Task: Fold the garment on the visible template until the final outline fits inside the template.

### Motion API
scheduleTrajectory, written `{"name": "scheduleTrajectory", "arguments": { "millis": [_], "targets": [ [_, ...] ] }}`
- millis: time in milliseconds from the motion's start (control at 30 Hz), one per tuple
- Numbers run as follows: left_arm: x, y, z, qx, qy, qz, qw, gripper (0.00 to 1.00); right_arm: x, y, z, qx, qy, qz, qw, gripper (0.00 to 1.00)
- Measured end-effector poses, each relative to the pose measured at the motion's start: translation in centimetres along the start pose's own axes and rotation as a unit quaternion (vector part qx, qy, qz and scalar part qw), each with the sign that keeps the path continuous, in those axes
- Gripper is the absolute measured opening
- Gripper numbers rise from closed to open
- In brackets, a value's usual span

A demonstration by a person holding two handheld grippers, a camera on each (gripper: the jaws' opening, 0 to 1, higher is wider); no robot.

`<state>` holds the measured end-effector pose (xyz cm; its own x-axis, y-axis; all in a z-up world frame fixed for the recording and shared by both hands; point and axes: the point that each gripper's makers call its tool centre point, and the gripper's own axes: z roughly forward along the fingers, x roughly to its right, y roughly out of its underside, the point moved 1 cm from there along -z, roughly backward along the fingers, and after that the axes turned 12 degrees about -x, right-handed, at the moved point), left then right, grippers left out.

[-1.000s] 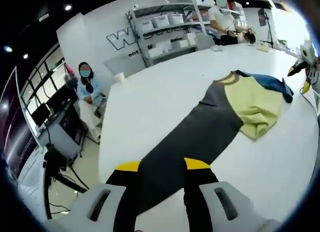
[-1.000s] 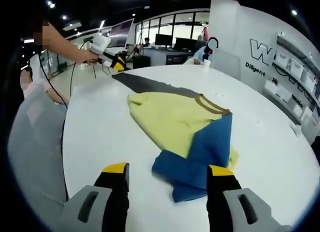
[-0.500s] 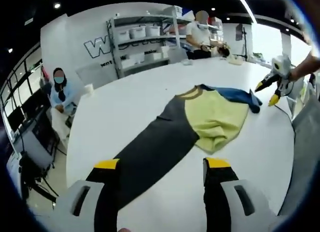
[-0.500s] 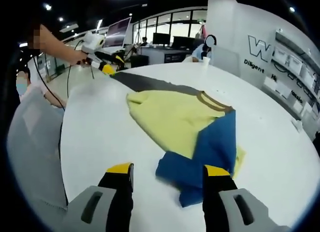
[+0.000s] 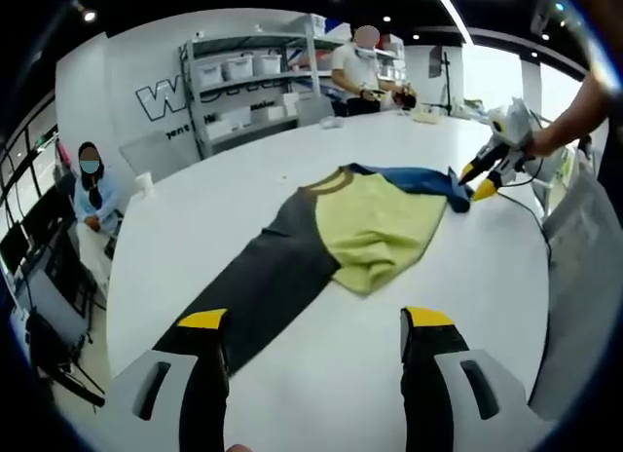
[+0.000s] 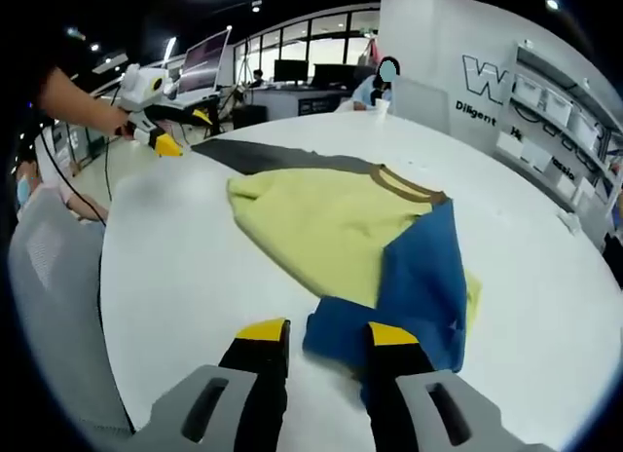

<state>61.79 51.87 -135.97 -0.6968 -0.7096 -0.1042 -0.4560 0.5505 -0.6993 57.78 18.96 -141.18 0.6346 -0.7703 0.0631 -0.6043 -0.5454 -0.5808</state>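
Since the earlier frame your right tool (image 6: 316, 337) has come closer to the blue end of the garment (image 6: 341, 233), and its jaws have narrowed; your left tool (image 5: 316, 320) has drawn back from the dark end, so that bare counter (image 5: 331, 325) now lies between its jaws.

You are at the step of taking hold for a fold, I judge. The garment lies stretched out ahead of both tools: a dark grey panel (image 5: 263, 277) nearest the left tool, the yellow body (image 5: 375, 218) in the middle, and the blue part (image 6: 419, 286), bunched, directly before the right tool. The right tool's jaws stand a little apart on either side of the blue edge, and whether they already pinch cloth I cannot tell. The left tool is wide open and holds nothing. The next move probably asks you to close on the blue edge, lift it and carry it over the yellow body.

The counter is white and large. I cannot make out a template on it.

Beyond the left tool stand shelves (image 5: 258, 82) with bins, a wall with large letters, and seated people (image 5: 92, 184).
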Motion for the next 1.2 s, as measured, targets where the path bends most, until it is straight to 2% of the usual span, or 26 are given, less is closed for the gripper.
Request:
{"name": "scheduleTrajectory", "arguments": {
  "millis": [233, 300, 600, 833, 1200],
  "targets": [
    [0.4, 0.4, -0.1, -0.005, 0.001, 0.0, 1.0, 0.72, 0.1, 0.4, 0.9, -0.009, 0.027, 0.025, 0.9993, 0.22],
    [0.5, 0.5, -0.1, -0.006, 0.002, -0.001, 1.0, 0.72, 0.2, 0.7, 1.1, -0.019, 0.046, 0.023, 0.9985, 0.2],
    [0.9, 0.8, -0.3, -0.009, 0.002, 0.002, 1.0, 0.71, 0.7, 1.2, 1.0, -0.036, 0.078, 0.025, 0.996, 0.0],
    [1.0, 1.0, -0.2, -0.012, 0.003, 0.002, 0.9999, 0.7, 1.8, 1.6, -0.2, -0.038, 0.082, 0.024, 0.9957, 0.0],
    [1.3, 0.7, -0.1, -0.011, 0.006, 0.01, 0.9999, 0.69, 3.2, 0.5, -2.5, -0.023, 0.088, 0.002, 0.9958, 0.0]
  ]
}}
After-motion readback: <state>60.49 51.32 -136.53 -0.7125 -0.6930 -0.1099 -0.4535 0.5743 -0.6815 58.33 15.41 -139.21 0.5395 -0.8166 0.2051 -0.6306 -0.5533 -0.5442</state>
